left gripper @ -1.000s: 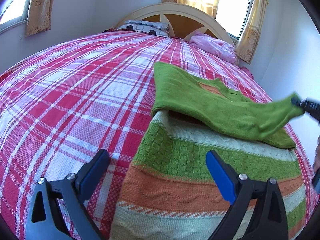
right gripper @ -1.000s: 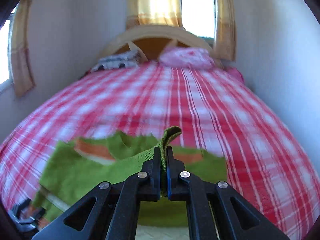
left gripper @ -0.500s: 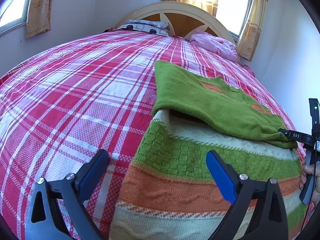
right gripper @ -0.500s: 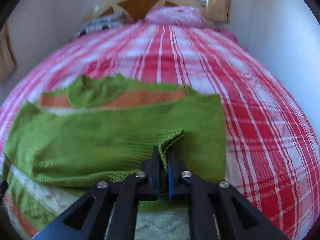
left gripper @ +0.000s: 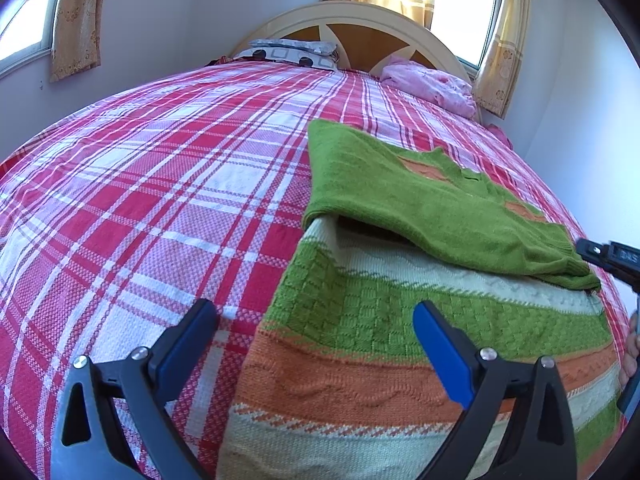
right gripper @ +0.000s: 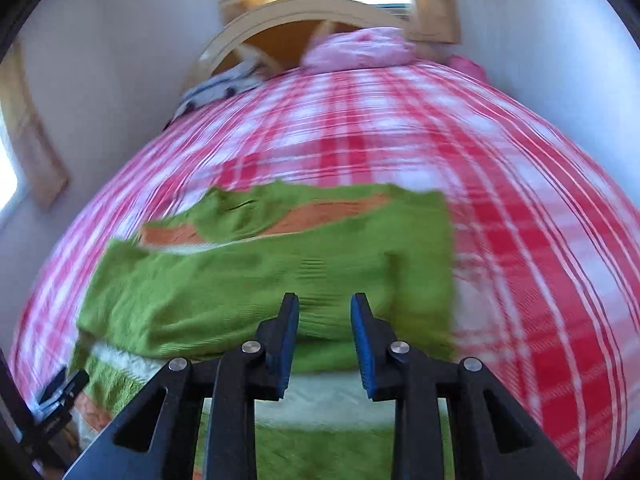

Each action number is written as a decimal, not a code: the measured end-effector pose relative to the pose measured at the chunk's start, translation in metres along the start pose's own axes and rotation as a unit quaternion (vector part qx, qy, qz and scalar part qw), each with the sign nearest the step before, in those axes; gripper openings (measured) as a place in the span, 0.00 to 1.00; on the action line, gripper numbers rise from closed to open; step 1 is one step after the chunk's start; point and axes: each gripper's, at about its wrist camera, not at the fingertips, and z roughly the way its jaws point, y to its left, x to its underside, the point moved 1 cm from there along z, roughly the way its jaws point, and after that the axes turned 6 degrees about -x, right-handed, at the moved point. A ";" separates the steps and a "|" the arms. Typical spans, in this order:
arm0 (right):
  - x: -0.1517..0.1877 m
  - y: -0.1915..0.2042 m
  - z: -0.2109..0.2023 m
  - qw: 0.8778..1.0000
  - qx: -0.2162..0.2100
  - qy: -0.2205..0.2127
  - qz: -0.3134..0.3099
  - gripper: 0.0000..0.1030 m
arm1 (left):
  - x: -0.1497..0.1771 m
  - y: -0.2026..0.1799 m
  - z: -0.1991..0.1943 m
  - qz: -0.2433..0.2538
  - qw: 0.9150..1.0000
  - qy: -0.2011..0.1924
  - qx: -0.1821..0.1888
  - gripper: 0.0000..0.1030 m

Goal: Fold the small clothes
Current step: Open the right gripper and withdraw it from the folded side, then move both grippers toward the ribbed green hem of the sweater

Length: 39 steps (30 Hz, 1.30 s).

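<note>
A small knitted sweater (left gripper: 400, 344) with green, orange and cream stripes lies on the red plaid bedspread (left gripper: 160, 200). Its green sleeve (left gripper: 432, 208) is folded across the body, the cuff resting at the right edge. My left gripper (left gripper: 316, 328) hovers wide open over the sweater's lower left edge, holding nothing. In the right wrist view the sleeve (right gripper: 256, 280) lies flat just beyond my right gripper (right gripper: 325, 308), whose jaws are opening, with the cuff edge between them but no pad pressing on it. The right gripper's tip (left gripper: 604, 254) shows at the left view's right edge.
A patterned pillow (left gripper: 292, 50) and a pink bundle of cloth (left gripper: 428, 82) lie by the wooden headboard (left gripper: 360, 28). A wall runs close along the bed's right side. Curtained windows sit behind the headboard and at left. A hand (left gripper: 630, 352) shows at the right edge.
The right gripper carried the green sleeve down across the sweater's body, laid it flat, then parted its jaws and let the cuff go. The left gripper stayed put.
</note>
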 end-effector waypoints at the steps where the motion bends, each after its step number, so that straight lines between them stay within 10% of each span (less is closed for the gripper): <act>1: -0.002 0.010 0.009 1.000 0.004 0.009 -0.015 0.27 | 0.000 0.000 0.000 0.001 1.000 0.000 -0.001 0.98; 6: 0.010 0.033 0.044 0.993 0.023 0.084 -0.078 0.27 | 0.000 -0.001 0.000 0.001 1.000 0.000 -0.001 0.98; 18: 0.051 0.021 0.008 0.990 0.042 0.077 -0.108 0.27 | 0.000 -0.006 0.003 0.020 1.000 0.006 -0.017 1.00; 23: 0.059 0.021 -0.034 0.997 0.026 0.042 -0.056 0.31 | 0.002 -0.011 0.003 0.036 0.999 0.008 -0.035 1.00; 27: 0.076 0.020 -0.091 0.999 0.007 -0.020 -0.033 0.61 | 0.003 -0.011 0.002 0.041 0.998 0.008 -0.042 1.00; 39: 0.158 -0.017 -0.179 0.998 0.038 -0.029 0.029 0.62 | 0.005 -0.014 -0.001 0.050 0.997 0.013 -0.053 1.00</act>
